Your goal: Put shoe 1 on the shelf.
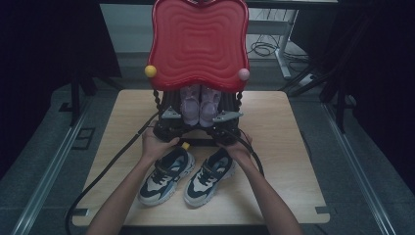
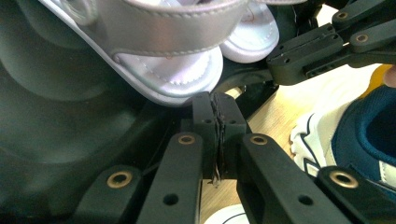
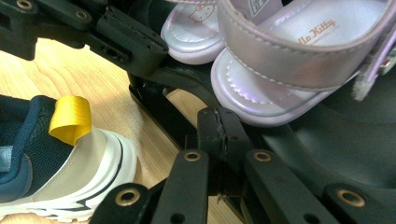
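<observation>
Forearms come in from the bottom of the high view, each hand on a gripper at the middle of the wooden tabletop (image 1: pixel 274 142). Between and below the hands lies a pair of navy-and-white sneakers (image 1: pixel 188 176), toes toward the person, one with a yellow heel loop.

Just beyond the hands, a pair of lilac sandals (image 1: pixel 199 105) sits side by side on a dark stand, under a red wavy-edged tray (image 1: pixel 198 41) that overhangs them and hides their far ends.

On the left gripper (image 2: pixel 216 112) the fingers are pressed together with nothing between them, tips just below a sandal's toe. On the right gripper (image 3: pixel 220 126) the fingers are likewise together and empty, just under the other sandal's sole. Cables trail off the tabletop's left front.
</observation>
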Action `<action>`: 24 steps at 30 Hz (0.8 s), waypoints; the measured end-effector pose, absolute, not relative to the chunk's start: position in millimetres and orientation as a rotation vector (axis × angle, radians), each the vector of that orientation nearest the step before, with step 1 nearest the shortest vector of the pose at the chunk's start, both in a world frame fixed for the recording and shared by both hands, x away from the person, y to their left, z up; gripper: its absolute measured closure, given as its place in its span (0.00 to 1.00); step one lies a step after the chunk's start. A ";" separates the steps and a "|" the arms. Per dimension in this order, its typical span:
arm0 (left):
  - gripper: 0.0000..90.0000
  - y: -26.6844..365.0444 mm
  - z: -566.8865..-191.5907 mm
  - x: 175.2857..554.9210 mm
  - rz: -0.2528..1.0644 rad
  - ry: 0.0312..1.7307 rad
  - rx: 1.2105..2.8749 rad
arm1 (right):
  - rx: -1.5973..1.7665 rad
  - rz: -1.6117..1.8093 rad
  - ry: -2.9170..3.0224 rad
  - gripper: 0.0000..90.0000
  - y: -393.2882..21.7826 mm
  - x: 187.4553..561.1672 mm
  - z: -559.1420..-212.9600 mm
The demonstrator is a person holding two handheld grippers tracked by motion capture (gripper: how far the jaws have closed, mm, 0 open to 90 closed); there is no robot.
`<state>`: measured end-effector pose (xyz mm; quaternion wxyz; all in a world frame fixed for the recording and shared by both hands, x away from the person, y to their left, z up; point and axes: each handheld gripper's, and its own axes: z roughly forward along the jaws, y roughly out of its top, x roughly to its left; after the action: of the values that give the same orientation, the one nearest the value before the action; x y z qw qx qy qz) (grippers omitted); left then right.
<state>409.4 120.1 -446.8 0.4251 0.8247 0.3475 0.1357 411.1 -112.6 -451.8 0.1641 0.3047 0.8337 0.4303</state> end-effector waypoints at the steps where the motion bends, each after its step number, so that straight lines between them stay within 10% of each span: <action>1: 0.99 120.4 -446.6 409.3 0.339 0.869 2.067 | 0.869 1.229 2.370 0.99 -112.8 410.6 -451.0; 24: 0.99 128.5 -436.0 380.5 0.352 0.804 2.041 | 0.821 1.319 2.339 0.99 -129.6 387.2 -442.0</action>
<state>380.5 128.5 -436.0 0.4440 0.8231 0.3242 0.1421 387.2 -129.6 -442.0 0.1659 0.2882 0.8214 0.4633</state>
